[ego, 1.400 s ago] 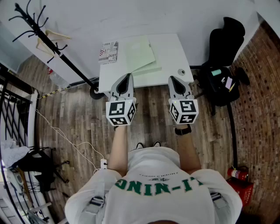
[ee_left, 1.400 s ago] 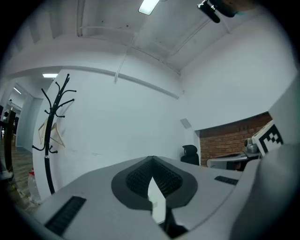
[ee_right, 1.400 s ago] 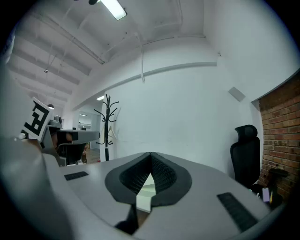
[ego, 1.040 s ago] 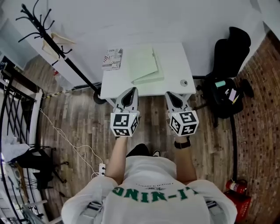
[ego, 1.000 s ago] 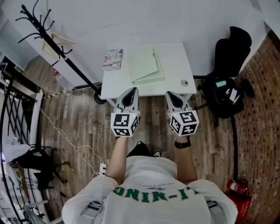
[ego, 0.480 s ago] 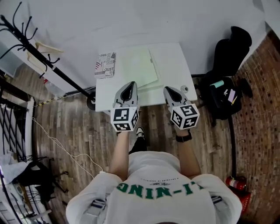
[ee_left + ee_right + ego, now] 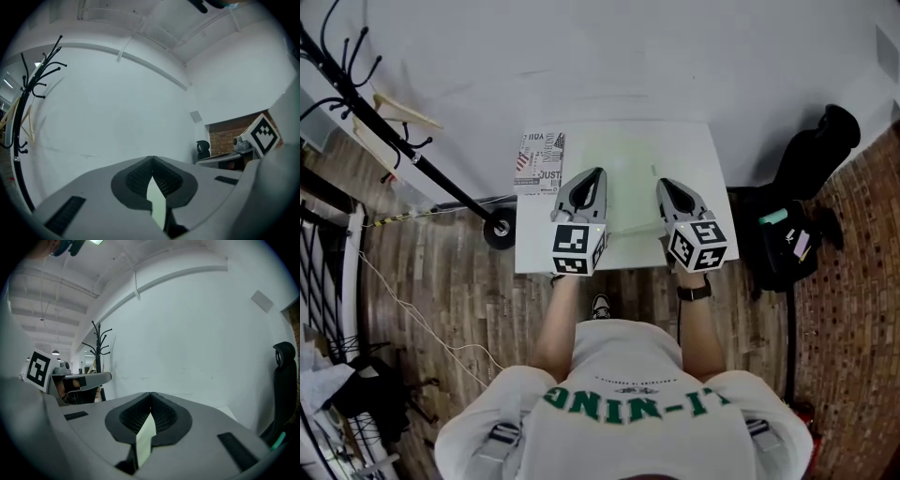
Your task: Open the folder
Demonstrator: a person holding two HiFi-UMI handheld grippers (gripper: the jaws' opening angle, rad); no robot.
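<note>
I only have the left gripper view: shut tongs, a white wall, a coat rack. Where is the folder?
Observer: The head view shows the pale green folder lying flat on the white table, with the left gripper and the right gripper over it.
Operator: Is the right one holding anything?
Observer: No, its tongs are shut on nothing.
Operator: Anything else on the table?
Observer: A printed booklet at the far left corner.

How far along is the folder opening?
Done: nothing; the flat pale green folder looks closed on the white rectangular table. In hand: left gripper and right gripper hover over its near half, both shut, empty. Left: grasp and open it.
</note>
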